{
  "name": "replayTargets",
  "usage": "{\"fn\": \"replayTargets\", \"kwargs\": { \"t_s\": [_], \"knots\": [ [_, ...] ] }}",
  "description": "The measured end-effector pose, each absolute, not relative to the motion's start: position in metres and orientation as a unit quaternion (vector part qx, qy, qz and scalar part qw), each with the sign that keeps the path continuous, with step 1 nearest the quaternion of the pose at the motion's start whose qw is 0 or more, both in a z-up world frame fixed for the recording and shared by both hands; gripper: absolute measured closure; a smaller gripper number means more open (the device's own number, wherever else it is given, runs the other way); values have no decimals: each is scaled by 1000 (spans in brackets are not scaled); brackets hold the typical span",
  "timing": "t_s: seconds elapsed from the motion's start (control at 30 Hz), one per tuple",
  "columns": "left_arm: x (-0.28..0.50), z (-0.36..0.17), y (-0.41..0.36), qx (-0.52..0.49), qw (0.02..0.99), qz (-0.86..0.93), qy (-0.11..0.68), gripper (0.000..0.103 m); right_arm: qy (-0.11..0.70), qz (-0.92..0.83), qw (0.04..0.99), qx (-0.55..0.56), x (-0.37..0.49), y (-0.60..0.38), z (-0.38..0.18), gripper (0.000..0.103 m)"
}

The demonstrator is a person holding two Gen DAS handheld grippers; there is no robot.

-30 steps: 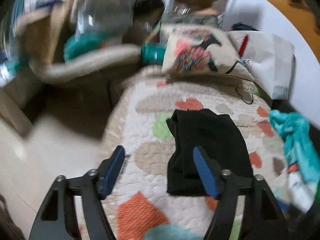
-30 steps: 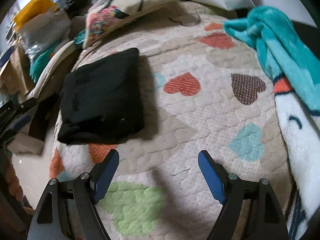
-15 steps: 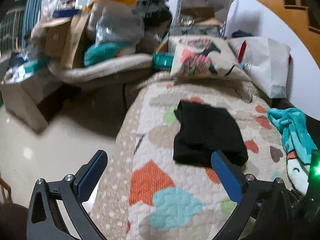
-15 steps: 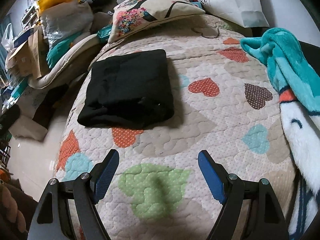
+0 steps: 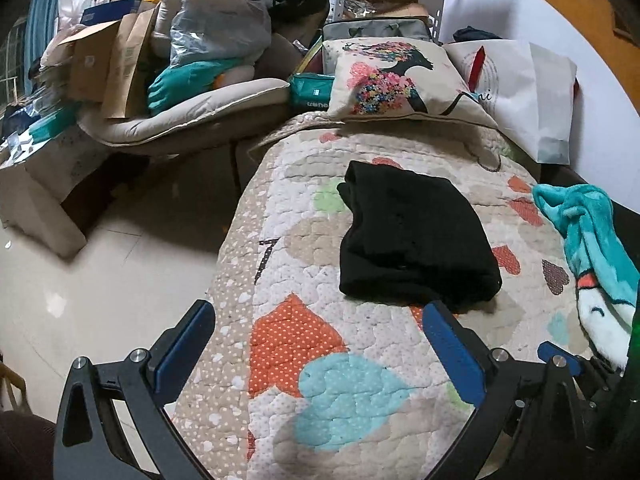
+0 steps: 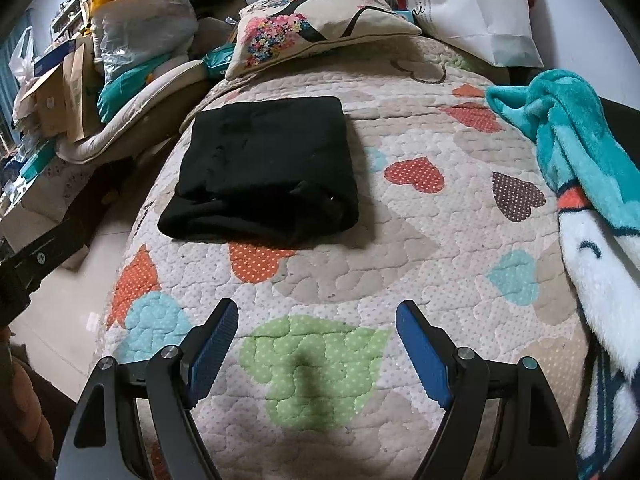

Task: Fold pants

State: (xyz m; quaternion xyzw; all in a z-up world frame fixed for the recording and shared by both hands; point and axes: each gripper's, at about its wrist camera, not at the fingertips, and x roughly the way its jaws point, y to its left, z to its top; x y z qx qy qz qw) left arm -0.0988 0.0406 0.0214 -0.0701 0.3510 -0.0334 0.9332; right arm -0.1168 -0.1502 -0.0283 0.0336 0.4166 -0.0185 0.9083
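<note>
The black pants (image 5: 412, 236) (image 6: 264, 168) lie folded into a thick rectangle on the heart-patterned quilt (image 5: 320, 360) (image 6: 360, 264), near its left edge. My left gripper (image 5: 318, 320) hovers wide open in front of the pile, nothing between its blue pads, its right fingertip just short of the pants' near corner. My right gripper (image 6: 316, 320) is open too, above a green heart, a good way short of the pants. Neither gripper touches the fabric.
A teal and white fleece blanket (image 6: 580, 184) is bunched at the quilt's right side. A printed cushion (image 6: 312, 28) and a white paper bag (image 6: 472, 8) lie at the far end. Left of the bed are bare floor (image 5: 100, 272), boxes and bags (image 5: 132, 52).
The left gripper has opened wider and drawn back from the pants, which it stood over a second ago. The right gripper has also backed away a little; the folded pants stay put.
</note>
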Motion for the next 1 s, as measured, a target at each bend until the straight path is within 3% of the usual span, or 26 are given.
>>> {"fn": "replayTargets", "kwargs": {
  "t_s": [1.0],
  "knots": [
    [-93,9,34,-61,921,-55,380,0,412,-20,911,16,-117,-150,-27,17]
  ]
}}
